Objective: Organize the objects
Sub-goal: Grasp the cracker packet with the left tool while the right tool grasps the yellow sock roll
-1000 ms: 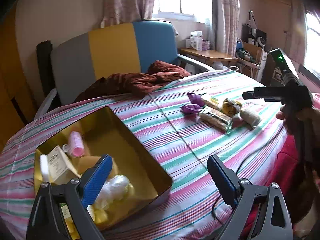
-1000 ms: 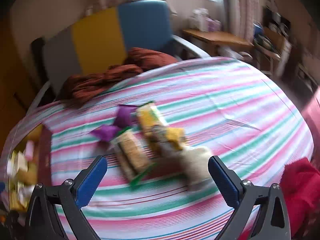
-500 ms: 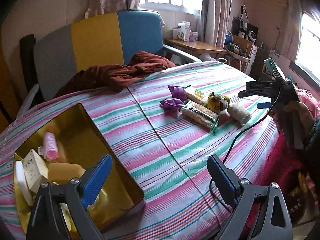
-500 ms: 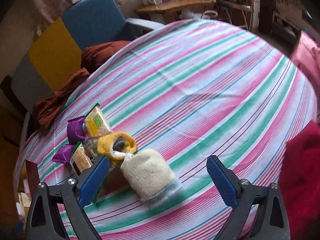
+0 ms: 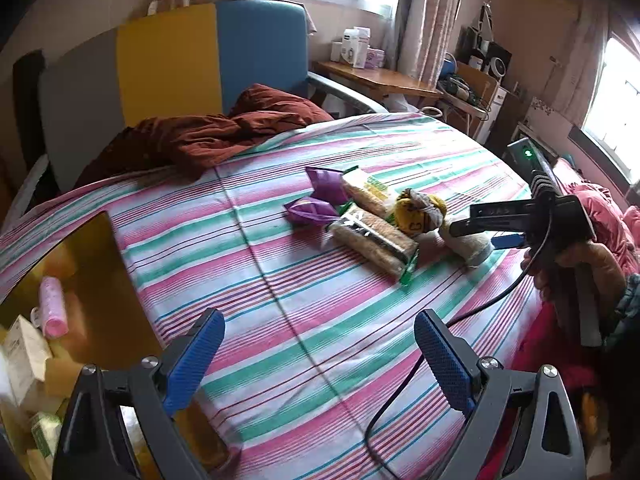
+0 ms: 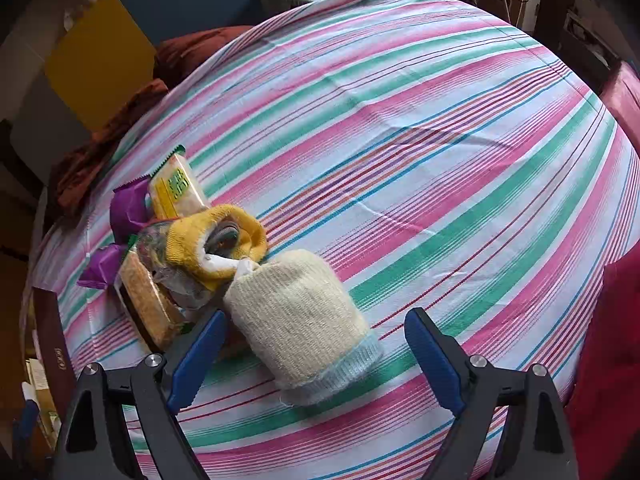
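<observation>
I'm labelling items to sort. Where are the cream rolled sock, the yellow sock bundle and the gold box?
cream rolled sock [image 6: 298,316], right wrist view, middle of its ribbed side.
yellow sock bundle [image 6: 188,244], right wrist view, on the yellow knit.
gold box [image 5: 100,280], left wrist view, bare inner wall.

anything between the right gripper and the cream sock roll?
Nothing visible. The right gripper, jaws just narrowing, straddles the cream knitted sock roll without pressing it. The yellow sock bundle touches the roll's far end; the snack packet lies beside the left finger.

Left wrist view angled across striped bed, right wrist view steeply down, close, both sharing cream sock roll.
</observation>
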A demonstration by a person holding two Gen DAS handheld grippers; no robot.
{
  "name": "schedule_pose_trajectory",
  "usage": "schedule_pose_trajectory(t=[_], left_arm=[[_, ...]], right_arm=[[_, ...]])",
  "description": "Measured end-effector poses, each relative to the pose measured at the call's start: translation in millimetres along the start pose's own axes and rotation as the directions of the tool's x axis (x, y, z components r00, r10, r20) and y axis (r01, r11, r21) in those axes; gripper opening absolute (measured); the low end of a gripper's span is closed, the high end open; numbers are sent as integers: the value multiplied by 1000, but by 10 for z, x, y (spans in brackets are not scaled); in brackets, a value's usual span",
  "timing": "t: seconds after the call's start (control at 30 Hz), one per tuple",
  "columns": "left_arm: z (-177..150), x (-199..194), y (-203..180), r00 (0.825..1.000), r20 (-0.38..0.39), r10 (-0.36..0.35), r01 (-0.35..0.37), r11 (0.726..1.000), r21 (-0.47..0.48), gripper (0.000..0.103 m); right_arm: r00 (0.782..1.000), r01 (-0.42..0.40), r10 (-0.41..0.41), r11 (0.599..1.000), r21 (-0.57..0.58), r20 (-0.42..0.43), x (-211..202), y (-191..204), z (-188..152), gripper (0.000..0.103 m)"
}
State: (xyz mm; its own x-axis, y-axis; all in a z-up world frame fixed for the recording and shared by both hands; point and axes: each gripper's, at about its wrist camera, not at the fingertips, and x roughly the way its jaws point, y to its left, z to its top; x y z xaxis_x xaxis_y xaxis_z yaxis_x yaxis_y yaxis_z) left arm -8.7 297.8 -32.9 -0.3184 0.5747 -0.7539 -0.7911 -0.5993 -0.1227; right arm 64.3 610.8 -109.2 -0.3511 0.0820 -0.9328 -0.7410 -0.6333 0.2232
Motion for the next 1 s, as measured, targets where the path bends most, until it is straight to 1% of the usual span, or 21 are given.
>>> schedule_pose_trajectory(t=[0.1,0.17,0.23,0.27,0.3,0.4,0.5,0.57,0.63,0.8,0.87,0.97,1.0], left_arm=[[23,69,-44,1000,-10,-9,9,1000,6,96],[40,147,-56,999,-30,-15,15,1000,-2,96],[82,240,-68,998,-47,-39,39,999,-15,96],[107,294,-74,998,-56,-40,39,999,-20,96],[139,363,-73,997,-73,-41,39,999,-32,94],[247,594,-45,989,-119,-92,79,991,-110,92],[355,845,-58,980,-159,-121,94,981,-167,87],[419,987,-88,977,-172,-128,94,976,-196,87],[480,1126,-128,975,-182,-125,84,972,-218,87],[619,1460,-257,972,-209,-112,61,970,-237,87],[654,1578,-294,972,-218,-88,33,970,-242,87],[693,1748,-336,967,-243,-75,10,966,-259,87],[717,1776,-364,971,-233,-54,-6,969,-249,87]], right_arm=[[1000,15,-15,1000,10,19,-32,-12,-3,93],[999,-1,1,1000,15,34,-64,-15,-8,93],[999,-5,5,1000,9,47,-91,8,-16,93],[998,-4,3,1000,8,63,-120,16,-17,93],[997,-4,3,1000,11,77,-146,14,-19,93],[990,-45,40,998,35,139,-264,-31,-26,93],[983,-80,72,996,40,170,-338,-23,-10,93],[981,-95,88,995,33,175,-325,-28,38,93],[980,-101,94,995,27,176,-318,-12,50,93],[977,-126,121,992,22,174,-293,-15,79,93],[976,-136,130,990,24,172,-309,-39,67,93],[975,-144,138,989,20,173,-306,-26,60,93],[975,-144,138,989,18,174,-307,-23,55,93]])
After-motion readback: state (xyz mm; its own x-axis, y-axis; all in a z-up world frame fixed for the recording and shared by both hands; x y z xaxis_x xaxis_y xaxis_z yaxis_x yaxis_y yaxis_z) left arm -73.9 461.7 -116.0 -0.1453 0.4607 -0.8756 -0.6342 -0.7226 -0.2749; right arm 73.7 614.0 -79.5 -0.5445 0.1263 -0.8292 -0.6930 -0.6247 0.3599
